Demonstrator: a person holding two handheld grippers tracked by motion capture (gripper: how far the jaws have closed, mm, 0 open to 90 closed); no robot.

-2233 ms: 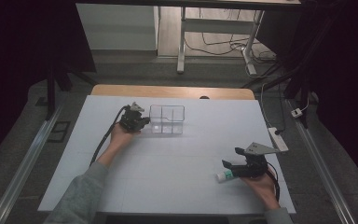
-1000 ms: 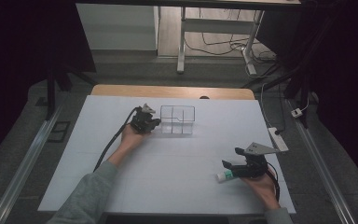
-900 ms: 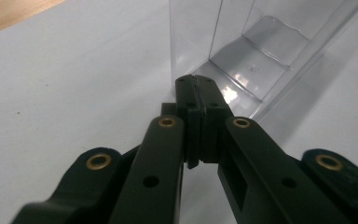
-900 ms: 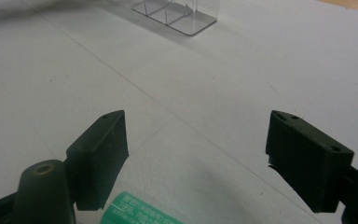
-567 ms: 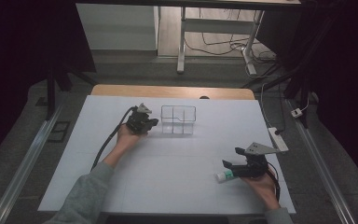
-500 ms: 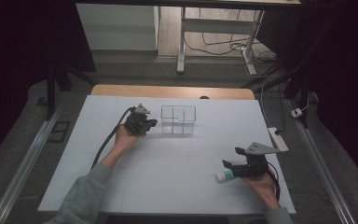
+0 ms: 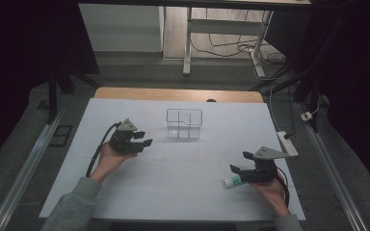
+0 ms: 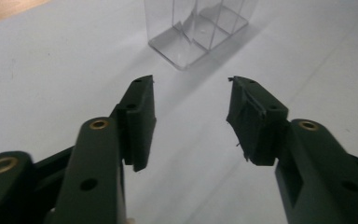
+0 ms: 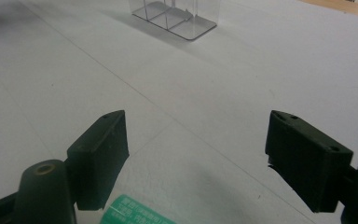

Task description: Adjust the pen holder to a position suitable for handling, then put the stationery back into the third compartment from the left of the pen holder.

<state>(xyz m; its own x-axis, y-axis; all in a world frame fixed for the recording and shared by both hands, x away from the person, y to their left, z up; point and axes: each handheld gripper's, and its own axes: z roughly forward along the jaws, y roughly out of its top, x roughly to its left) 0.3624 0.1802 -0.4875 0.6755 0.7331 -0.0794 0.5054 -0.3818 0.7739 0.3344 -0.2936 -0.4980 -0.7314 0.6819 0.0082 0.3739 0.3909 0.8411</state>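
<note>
Hands of a person seated at a white surface (image 7: 183,168) each hold a two-jaw tool. At the left, the left tool (image 7: 142,143) sits above the sheet with its jaws parted and nothing between them, pointing toward a clear plastic organizer (image 7: 184,123) that stands upright near the far middle of the surface, apart from the jaws. In the left gripper view the same tool (image 8: 191,112) frames bare white surface, with the divided organizer (image 8: 198,30) just beyond its tips. At the right, the right tool (image 7: 237,171) is held low near the front edge, jaws spread wide, empty, beside a small white tube with a green end (image 7: 232,181) lying on the surface. The right gripper view shows that tool (image 9: 198,149) open over the sheet, the tube's green label (image 9: 137,212) at the bottom edge near the left-hand jaw, the organizer (image 9: 175,14) well beyond.
</note>
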